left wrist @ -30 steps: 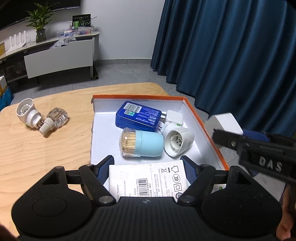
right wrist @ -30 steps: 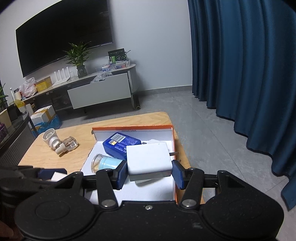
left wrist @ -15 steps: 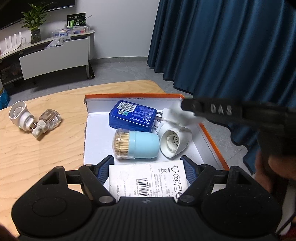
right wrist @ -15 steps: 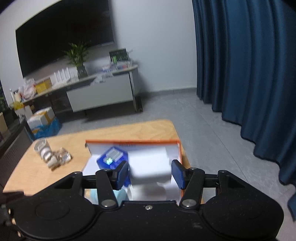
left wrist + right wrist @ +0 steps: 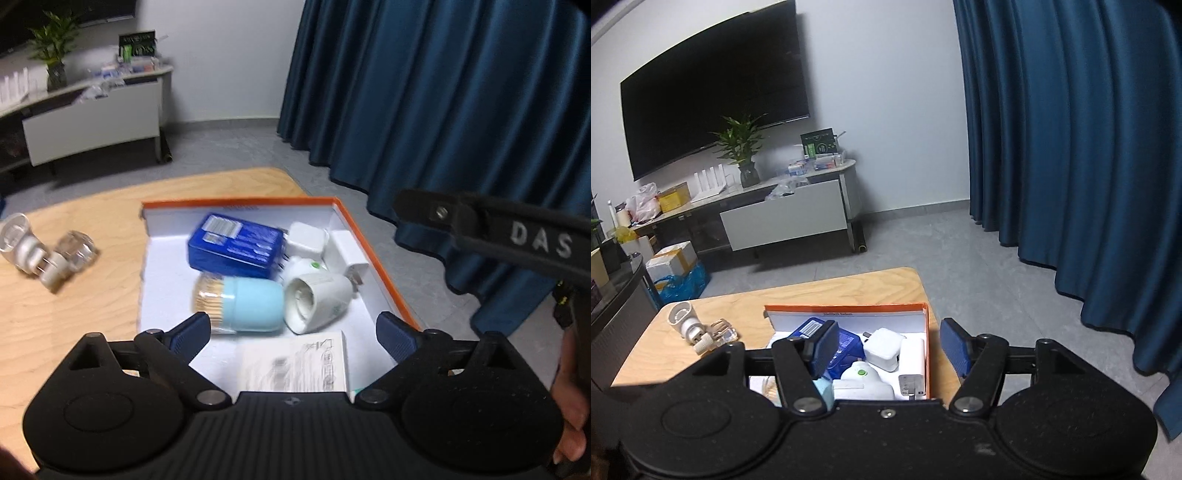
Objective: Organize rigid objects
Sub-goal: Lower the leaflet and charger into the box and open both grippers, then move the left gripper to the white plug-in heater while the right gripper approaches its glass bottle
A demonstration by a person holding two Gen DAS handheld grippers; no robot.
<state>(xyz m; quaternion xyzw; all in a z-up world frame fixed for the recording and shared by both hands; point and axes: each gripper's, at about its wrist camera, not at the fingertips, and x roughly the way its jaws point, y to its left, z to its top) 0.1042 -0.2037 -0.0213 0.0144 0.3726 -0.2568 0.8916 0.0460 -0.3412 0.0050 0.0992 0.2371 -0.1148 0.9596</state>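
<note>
Both tongs were wide and empty. Left gripper (image 5: 290,330) had just been opening; the white carton (image 5: 295,363) lay between its pads, but they stood off its sides and pressed nothing. Right gripper (image 5: 890,343) had also just been opening, and nothing sat between its pads. It hung over the right half of the box (image 5: 846,308).

The box sat on the table (image 5: 92,314), orange-rimmed with a white inside. It held:
- blue pack (image 5: 236,245), at the back
- toothpick jar (image 5: 240,304), lying on its side
- white plug-in unit (image 5: 317,301) with a green dot
- small charger (image 5: 306,238)
- flat adapter (image 5: 345,251), on edge against the right wall, prongs showing

Still out on the table, well left of the box: a second plug-in with a clear bottle (image 5: 48,253).

Handling, as I judged it:
- All hard plastic or card, light and stiff.
- The out piece is the tricky one. The bottle looked like glass or clear plastic, so slick and possibly breakable, and the joint may part.
- I'd pinch the white body across its barrel, not the bottle.
- Jar is round, so it would roll.

Writing: "DAS" on the right gripper's arm. The pack's barcode label and the carton's print were too blurred to read.
</note>
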